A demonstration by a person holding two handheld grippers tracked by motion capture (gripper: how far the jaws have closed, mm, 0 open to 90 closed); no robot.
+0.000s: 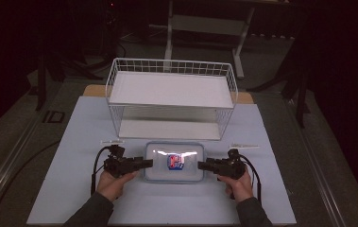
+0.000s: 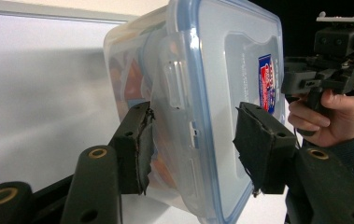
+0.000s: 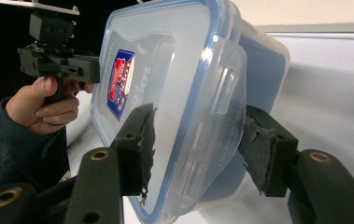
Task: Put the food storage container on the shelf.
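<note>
Table surface (image 1: 72, 189), pale and wide, carries everything. Behind the container, toward the far edge, stands a white wire rack (image 1: 172, 97) with two shelves. The clear plastic container (image 1: 174, 161) lies flat just in front of the rack's lower shelf, its blue-rimmed lid up and a red-and-blue label (image 1: 174, 161) at the lid's middle; coloured contents show dimly through its wall in the left gripper view.

To the container's left, the left gripper (image 1: 144, 163) reaches in level with its short side. In the left gripper view the jaws stand spread on either side of the container's edge (image 2: 188, 135), one against the body wall and one just off the lid face; whether they press it I cannot tell. To the container's right, the right gripper (image 1: 202, 165) mirrors this. In the right gripper view its jaws also straddle the lidded edge (image 3: 202, 140), spread wide, with a gap visible at the lid side.

Two thin pale sticks lie flanking the container, one left (image 1: 112, 141) and one right (image 1: 244, 145).
</note>
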